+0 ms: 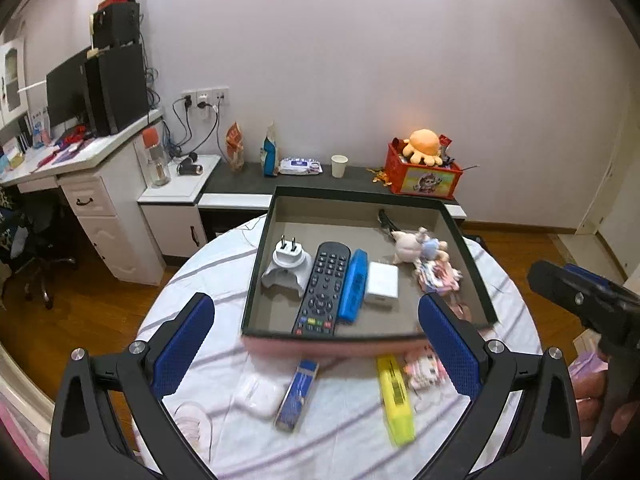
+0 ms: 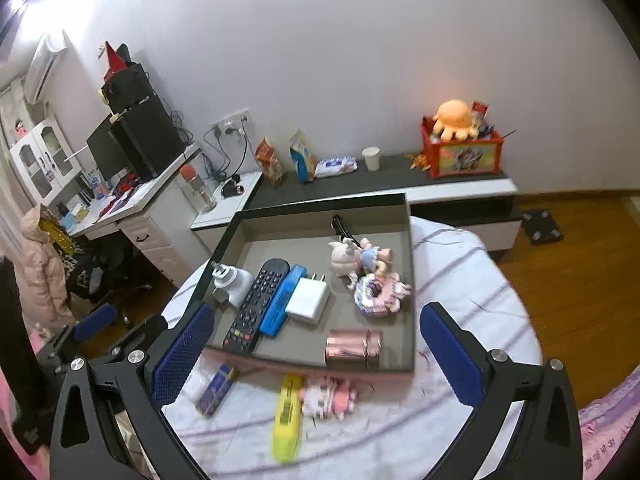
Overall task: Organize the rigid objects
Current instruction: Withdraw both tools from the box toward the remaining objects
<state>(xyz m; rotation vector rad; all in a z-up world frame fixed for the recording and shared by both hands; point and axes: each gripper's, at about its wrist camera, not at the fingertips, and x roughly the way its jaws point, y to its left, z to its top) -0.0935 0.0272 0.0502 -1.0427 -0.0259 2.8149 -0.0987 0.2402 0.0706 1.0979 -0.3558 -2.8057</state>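
Note:
A dark-rimmed tray (image 1: 260, 256) (image 2: 412, 264) on the round table holds a white plug adapter (image 1: 286, 268), a black remote (image 1: 322, 288) (image 2: 256, 304), a blue bar (image 1: 353, 286) (image 2: 282, 300), a white charger (image 1: 383, 282) (image 2: 309, 300), small dolls (image 2: 360, 258) and a pink case (image 2: 354, 347). On the cloth in front lie a yellow bar (image 1: 396, 398) (image 2: 287, 416), a blue box (image 1: 298, 394) (image 2: 216, 390), a white earbud case (image 1: 258, 396) and a pink doll (image 2: 330, 398). My left gripper (image 1: 316, 348) and right gripper (image 2: 316, 352) are open, empty, above these.
The right gripper shows at the right edge of the left wrist view (image 1: 588, 304). Behind the table stand a low dark-topped cabinet (image 1: 304, 182) with snack bags, a paper cup (image 1: 339, 166) and a red toy crate (image 1: 424, 174). A desk with a monitor (image 1: 64, 96) is at left.

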